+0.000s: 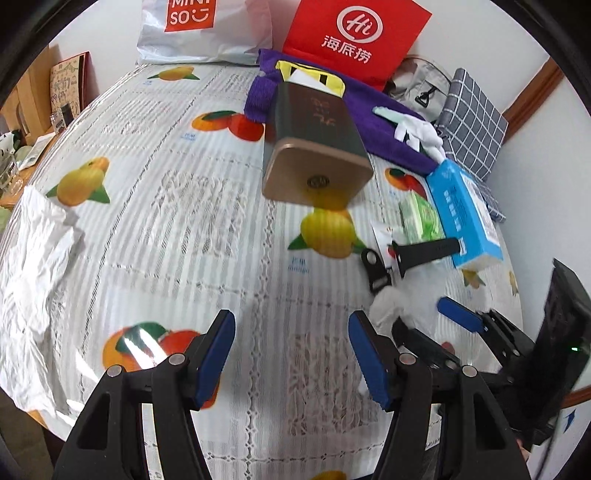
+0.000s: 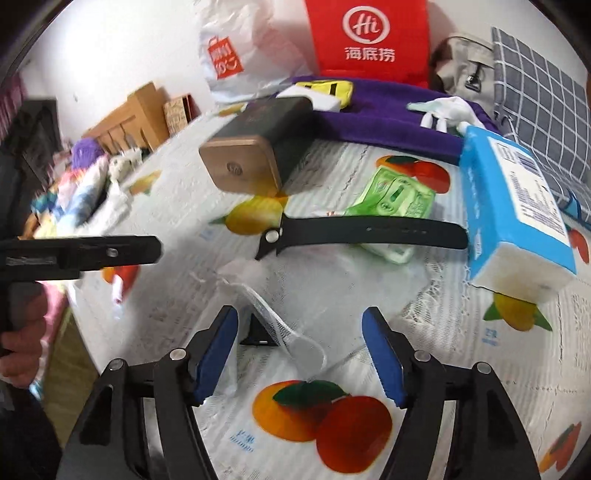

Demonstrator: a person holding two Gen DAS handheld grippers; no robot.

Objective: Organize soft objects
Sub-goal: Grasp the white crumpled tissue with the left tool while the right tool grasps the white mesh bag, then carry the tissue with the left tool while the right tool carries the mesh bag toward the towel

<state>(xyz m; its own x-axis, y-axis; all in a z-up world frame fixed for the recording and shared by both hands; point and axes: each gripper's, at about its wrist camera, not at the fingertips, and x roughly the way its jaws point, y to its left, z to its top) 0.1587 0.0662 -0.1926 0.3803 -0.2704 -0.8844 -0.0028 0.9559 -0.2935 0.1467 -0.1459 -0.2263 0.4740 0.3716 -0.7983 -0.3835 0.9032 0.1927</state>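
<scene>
On the fruit-print tablecloth (image 1: pixel 177 229) my left gripper (image 1: pixel 291 358) hangs open over bare cloth with nothing between its blue pads. My right gripper (image 2: pixel 301 350) is open too, and a clear plastic wrapper (image 2: pixel 280 325) with a small black piece (image 2: pixel 258 338) lies on the cloth between its fingers, untouched by the pads. Just beyond lie a black strap (image 2: pixel 365 230), a green tissue packet (image 2: pixel 395 195) and a blue tissue box (image 2: pixel 517 214). A purple towel (image 2: pixel 388 110) with a white glove (image 2: pixel 447 107) lies at the back. Crumpled white paper (image 1: pixel 33 288) sits at the left edge.
A dark box with a gold end (image 1: pixel 317 147) lies mid-table. A red bag (image 1: pixel 354 40), a white shopping bag (image 1: pixel 199 33) and a checked cushion (image 1: pixel 472 122) line the back wall. Wooden furniture and clutter stand beyond the table's left edge (image 2: pixel 122 122).
</scene>
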